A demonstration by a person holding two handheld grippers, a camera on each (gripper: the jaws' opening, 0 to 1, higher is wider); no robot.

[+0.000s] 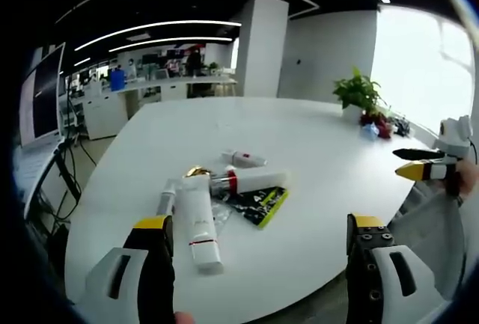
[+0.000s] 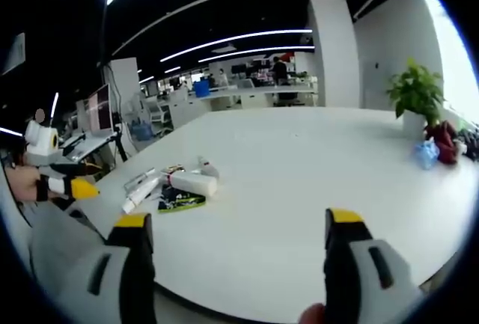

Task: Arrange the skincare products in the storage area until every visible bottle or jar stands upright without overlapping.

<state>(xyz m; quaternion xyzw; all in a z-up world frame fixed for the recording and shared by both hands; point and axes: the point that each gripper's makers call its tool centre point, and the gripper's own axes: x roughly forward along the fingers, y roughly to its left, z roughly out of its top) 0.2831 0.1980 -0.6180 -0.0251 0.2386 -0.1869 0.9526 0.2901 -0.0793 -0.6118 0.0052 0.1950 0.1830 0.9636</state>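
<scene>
Sensibly, with both the left gripper [image 1: 258,242] and right gripper [image 2: 232,238] spread wide and empty, start on the near white tube [image 1: 199,223] lying flat mid-table [image 1: 314,152] among other products, gripping its body and tipping it upright.

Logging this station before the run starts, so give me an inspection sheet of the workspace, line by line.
Surface: white table, mostly bare.
Job's things: white tube, red-banded tube, small bottle and gold-capped item, all lying down in one overlapping cluster.
Clutter: black and green packet under the cluster; potted plant and red item at the far edge.
Grippers: left tongs and right tongs open, holding nothing, off the products.
Cables: dark cables beside the table.
Surroundings: open office, monitor, pillar.
</scene>
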